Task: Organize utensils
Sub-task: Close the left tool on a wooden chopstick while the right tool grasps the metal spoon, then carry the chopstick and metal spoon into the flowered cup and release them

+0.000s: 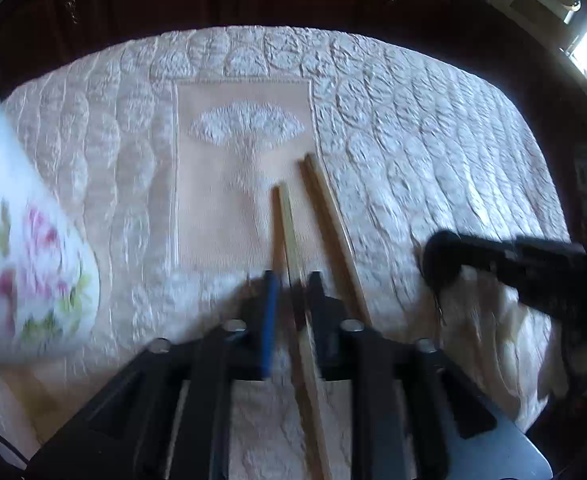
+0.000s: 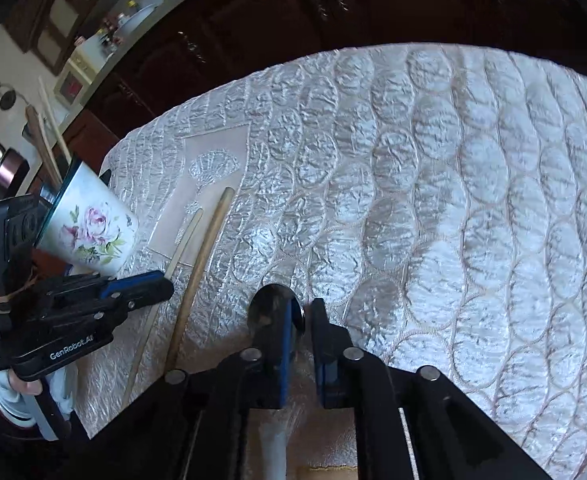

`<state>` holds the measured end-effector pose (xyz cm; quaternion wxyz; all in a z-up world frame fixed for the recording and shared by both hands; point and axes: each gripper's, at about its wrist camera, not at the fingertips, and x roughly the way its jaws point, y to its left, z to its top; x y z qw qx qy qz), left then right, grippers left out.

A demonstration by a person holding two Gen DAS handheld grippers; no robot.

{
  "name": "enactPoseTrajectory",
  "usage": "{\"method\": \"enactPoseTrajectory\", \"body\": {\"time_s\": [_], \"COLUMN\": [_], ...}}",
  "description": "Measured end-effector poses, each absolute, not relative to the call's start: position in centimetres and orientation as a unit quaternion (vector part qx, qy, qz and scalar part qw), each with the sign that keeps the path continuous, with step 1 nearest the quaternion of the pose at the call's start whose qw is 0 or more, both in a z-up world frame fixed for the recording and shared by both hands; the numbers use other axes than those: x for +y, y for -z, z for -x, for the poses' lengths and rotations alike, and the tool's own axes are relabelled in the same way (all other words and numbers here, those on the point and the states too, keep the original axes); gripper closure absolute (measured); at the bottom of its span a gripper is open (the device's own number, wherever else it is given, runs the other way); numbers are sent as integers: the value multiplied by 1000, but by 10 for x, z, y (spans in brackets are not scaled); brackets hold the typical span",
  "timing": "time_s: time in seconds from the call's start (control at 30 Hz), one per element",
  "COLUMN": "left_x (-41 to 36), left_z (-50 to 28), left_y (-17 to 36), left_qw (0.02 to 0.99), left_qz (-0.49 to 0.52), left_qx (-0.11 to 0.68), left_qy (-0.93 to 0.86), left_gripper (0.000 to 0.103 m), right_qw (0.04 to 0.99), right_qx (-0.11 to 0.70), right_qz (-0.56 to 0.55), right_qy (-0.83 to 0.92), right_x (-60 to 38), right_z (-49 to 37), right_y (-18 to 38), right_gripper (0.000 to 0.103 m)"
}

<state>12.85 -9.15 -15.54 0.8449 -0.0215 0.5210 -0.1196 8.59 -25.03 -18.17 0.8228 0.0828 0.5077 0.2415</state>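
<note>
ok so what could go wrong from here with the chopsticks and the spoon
1. The left gripper straddles only one chopstick. The other chopstick lies apart beside it, so closing may lift just one and knock the second askew.
2. The right gripper seems to pinch the spoon by a thin edge, so it could twist or slip out.

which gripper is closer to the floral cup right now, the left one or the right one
Left. The left gripper sits just below the floral cup, straddling a wooden stick. The right gripper is farther across the tablecloth, at a metal spoon.
</note>
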Motion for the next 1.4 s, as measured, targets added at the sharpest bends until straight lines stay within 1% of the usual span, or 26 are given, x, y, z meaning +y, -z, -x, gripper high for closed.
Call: {"method": "enactPoseTrajectory", "body": {"time_s": [0.03,0.2,0.23,0.3,0.33,0.5,0.9,1.2,1.4], "left_x": [-94,-105,-105,-104,-103,-81,-37,-5,20], "left_z": [-133,-151,-151,-150,-150,-127,-61,-34,-19], "left_y": [156,160,160,160,159,131,56,31,12], "left_qw": [846,850,851,850,849,855,892,910,919], "left_qz": [21,7,6,12,20,66,82,95,112], "left_qx": [520,515,514,514,515,493,417,380,358], "left_qy": [118,106,107,112,116,145,153,132,121], "left_gripper": [78,78,82,98,98,99,99,99,99], "right_qw": [822,819,819,824,827,845,875,885,887], "right_qx": [508,505,504,500,496,468,410,379,364], "right_qz": [-83,-108,-107,-97,-92,-78,-43,-23,-14], "right_qy": [-243,-250,-250,-248,-247,-247,-253,-270,-283], "right_x": [-250,-251,-251,-250,-248,-245,-236,-212,-194], "right_z": [-85,-90,-90,-88,-87,-74,-42,-22,-17], "right_y": [183,188,188,185,183,156,93,55,39], "right_gripper": [94,94,94,98,98,101,101,101,101]}}
